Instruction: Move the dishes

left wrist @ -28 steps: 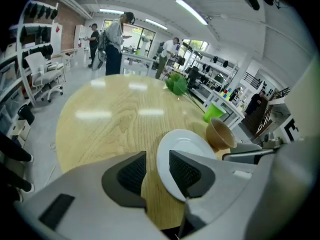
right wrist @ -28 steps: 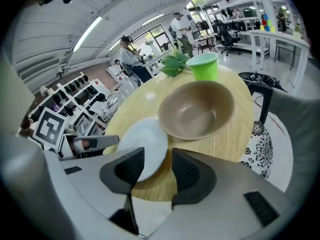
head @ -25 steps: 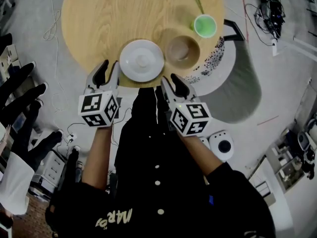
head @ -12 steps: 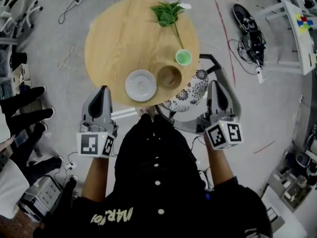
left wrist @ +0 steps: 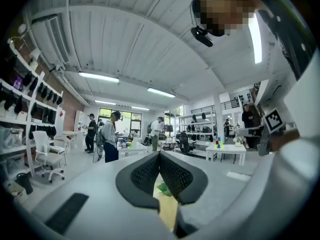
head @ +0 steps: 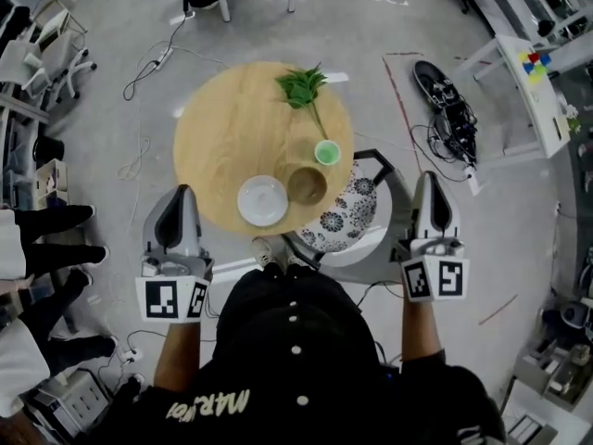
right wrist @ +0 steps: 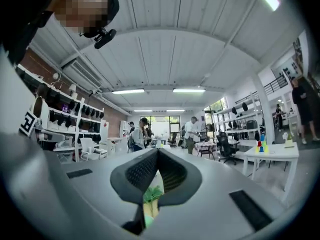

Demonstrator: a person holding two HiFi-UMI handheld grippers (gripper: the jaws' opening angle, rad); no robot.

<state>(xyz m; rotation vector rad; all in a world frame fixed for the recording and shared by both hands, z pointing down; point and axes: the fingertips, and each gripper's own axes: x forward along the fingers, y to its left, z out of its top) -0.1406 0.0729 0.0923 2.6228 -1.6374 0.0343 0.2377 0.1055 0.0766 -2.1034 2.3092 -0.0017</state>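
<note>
the white plate (head: 262, 200), brown bowl (head: 307, 185) and green cup (head: 326, 152) are set along the near right edge of the round table (head: 222, 128). the left gripper (head: 182, 197) is held off the table's near left edge, the right gripper (head: 433, 182) well to its right. both pairs of jaws are clenched on nothing.

In the head view the floor (head: 102, 109) is grey, with loose cables (head: 148, 63) in the upper left, and a round wooden table (head: 227, 128) stands in the upper middle. The gripper views show a large workshop: a white ribbed ceiling (right wrist: 165, 49) with long lamps (right wrist: 128, 91), a brick wall (right wrist: 35, 66) with shelves (right wrist: 60, 115) on the left, white tables (right wrist: 272, 156) on the right, bright windows (right wrist: 161, 125) far behind.
</note>
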